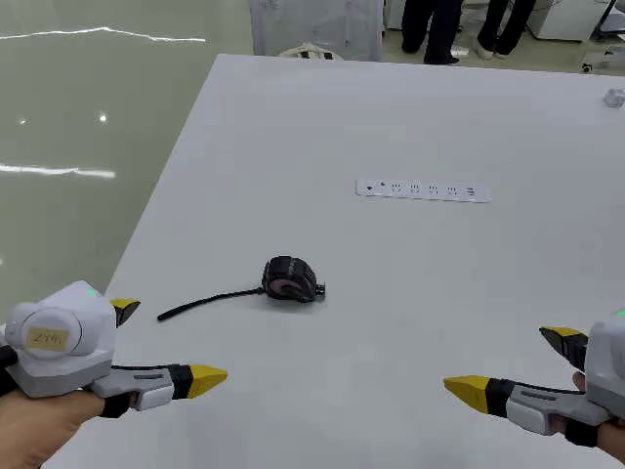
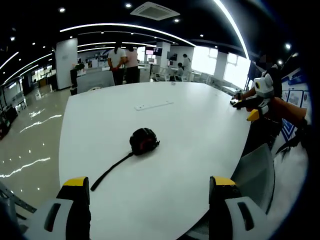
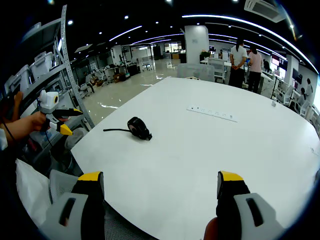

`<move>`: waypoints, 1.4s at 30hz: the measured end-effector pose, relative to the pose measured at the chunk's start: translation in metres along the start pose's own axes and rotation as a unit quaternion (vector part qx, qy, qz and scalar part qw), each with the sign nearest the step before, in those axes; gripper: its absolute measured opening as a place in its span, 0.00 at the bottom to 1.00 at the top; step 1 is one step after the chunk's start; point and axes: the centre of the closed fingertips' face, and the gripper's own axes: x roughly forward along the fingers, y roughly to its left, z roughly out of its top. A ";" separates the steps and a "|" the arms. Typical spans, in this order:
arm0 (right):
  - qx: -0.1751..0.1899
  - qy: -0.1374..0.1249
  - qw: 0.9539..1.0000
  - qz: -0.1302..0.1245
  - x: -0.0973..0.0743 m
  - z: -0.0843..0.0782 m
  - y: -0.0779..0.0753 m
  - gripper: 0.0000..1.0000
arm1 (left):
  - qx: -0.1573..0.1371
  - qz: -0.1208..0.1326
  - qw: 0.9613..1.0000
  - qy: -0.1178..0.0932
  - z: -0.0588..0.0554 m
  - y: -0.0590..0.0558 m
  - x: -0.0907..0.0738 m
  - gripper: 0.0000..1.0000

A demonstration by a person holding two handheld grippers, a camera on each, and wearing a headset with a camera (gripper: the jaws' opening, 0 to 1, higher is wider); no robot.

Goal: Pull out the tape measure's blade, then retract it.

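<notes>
Past the tape measure (image 1: 290, 279), left gripper view shows seemingly two people (image 2: 118, 59).

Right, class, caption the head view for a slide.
Left gripper and right gripper, both open, flank a tape measure on the table.

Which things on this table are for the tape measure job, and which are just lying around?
For the job: tape measure, left hand-held gripper, right hand-held gripper, both open.
Lying about: white power strip, small pale object at far right.
</notes>
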 end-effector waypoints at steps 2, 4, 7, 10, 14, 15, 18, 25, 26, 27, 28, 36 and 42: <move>-0.001 0.000 1.000 0.001 0.001 0.001 0.000 0.96 | 0.000 0.000 1.000 0.000 0.000 0.001 0.001 0.96; -0.002 0.001 1.000 0.002 0.004 0.001 -0.001 0.96 | 0.001 0.000 1.000 0.001 0.001 0.002 0.002 0.96; -0.005 0.002 1.000 0.004 0.008 0.002 -0.002 0.96 | 0.003 -0.001 1.000 0.002 0.002 0.003 0.005 0.95; -0.007 0.004 1.000 0.007 0.012 0.002 -0.001 0.96 | 0.005 -0.002 1.000 0.003 0.003 0.004 0.010 0.95; -0.011 0.007 1.000 0.010 0.017 0.002 -0.001 0.95 | 0.006 -0.005 1.000 0.003 0.006 0.006 0.015 0.95; -0.011 0.008 1.000 0.010 0.018 0.002 -0.001 0.95 | 0.007 -0.006 1.000 0.003 0.006 0.005 0.017 0.94; -0.014 0.010 1.000 0.012 0.022 0.002 -0.002 0.95 | 0.011 -0.010 1.000 0.005 0.008 0.005 0.022 0.94; -0.021 0.015 1.000 0.016 0.029 0.002 -0.004 0.94 | 0.018 -0.019 1.000 0.006 0.013 0.004 0.031 0.93; -0.023 0.015 0.999 0.017 0.030 0.003 -0.004 0.94 | 0.018 -0.019 1.000 0.008 0.013 0.005 0.032 0.93; -0.024 0.016 0.999 0.017 0.031 0.003 -0.004 0.94 | 0.019 -0.020 1.000 0.008 0.013 0.005 0.034 0.93; -0.025 0.017 0.999 0.018 0.033 0.003 -0.005 0.93 | 0.021 -0.021 1.000 0.009 0.014 0.006 0.035 0.93; -0.035 0.025 0.999 0.026 0.046 0.004 -0.006 0.92 | 0.021 -0.027 0.999 0.013 0.016 0.011 0.048 0.92; -0.043 0.030 0.998 0.030 0.055 0.006 -0.009 0.92 | 0.026 -0.032 0.999 0.019 0.017 0.014 0.057 0.91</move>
